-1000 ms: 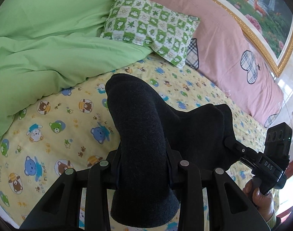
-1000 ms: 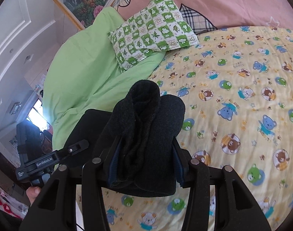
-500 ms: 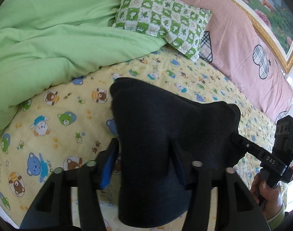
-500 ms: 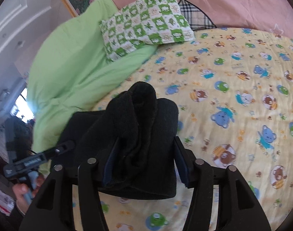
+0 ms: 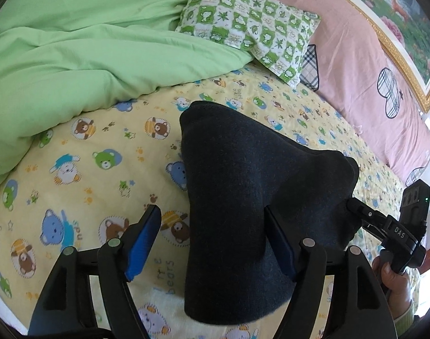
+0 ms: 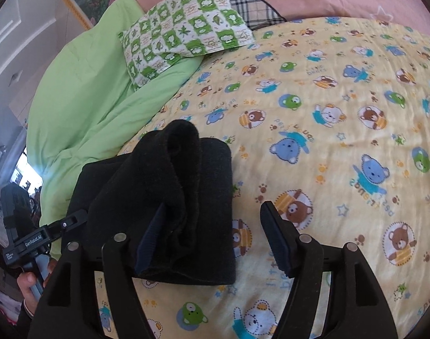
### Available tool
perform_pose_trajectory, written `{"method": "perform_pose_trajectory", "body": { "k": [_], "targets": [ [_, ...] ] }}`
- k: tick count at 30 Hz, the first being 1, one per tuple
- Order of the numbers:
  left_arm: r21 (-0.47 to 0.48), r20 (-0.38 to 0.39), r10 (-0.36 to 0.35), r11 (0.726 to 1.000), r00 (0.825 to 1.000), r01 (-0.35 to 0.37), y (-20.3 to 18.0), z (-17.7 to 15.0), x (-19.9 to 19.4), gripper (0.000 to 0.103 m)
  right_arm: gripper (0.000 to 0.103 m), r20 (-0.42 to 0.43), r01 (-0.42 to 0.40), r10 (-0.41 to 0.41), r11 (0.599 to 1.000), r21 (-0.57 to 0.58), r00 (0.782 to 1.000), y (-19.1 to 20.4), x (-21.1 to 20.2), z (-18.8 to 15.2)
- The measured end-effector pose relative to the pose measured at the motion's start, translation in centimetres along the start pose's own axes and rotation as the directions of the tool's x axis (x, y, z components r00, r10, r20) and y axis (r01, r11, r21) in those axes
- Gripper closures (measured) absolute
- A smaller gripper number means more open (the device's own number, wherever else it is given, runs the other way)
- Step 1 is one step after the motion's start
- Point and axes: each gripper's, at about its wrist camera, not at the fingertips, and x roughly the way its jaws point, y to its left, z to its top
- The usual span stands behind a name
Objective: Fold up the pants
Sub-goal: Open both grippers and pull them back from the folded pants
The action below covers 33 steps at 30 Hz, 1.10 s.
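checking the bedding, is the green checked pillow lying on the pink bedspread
No, the checked pillow rests on the green blanket and the edge of the yellow bear sheet.

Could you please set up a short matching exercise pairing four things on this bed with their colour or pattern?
Things:
1. pants
2. pillow
3. duvet
4. bedsheet

Colours or patterns:
A. yellow with cartoon bears
B. plain light green
C. dark, almost black
D. green and white checks

Pairs: 1-C, 2-D, 3-B, 4-A
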Motion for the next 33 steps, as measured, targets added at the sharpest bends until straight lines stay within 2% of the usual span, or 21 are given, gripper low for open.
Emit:
{"method": "perform_pose_trajectory", "body": {
  "k": [9,12,18,25,33],
  "targets": [
    [0.061,0.010,0.044,0.997,0.999,-0.044,-1.2,-1.7,-2.7,0.027,0.031,0.018,0.024,-0.023,0.999,-0.034,1.000,1.8,-2.1,-0.2],
    [0.090,0.022,0.060,0.994,0.998,-0.062,-1.8,-2.1,-3.4,0.025,0.024,0.019,0.027,-0.025,0.996,-0.084,1.000,3.2,-2.7,-0.7],
    [0.143,0.023,0.077,0.987,0.997,-0.079,-3.0,-3.3,-4.0,0.024,0.016,0.019,0.019,-0.015,0.981,-0.191,1.000,5.7,-3.6,-1.7],
    [0.190,0.015,0.097,0.977,0.995,-0.098,-4.0,-4.5,-4.0,0.023,0.014,0.017,0.011,-0.007,0.965,-0.262,1.000,7.2,-4.1,-3.0],
    [0.232,0.033,0.159,0.959,0.987,-0.162,-4.5,-5.5,-4.4,0.021,0.010,0.016,0.016,-0.011,0.939,-0.344,1.000,8.2,-4.3,-4.4]
  ]
}}
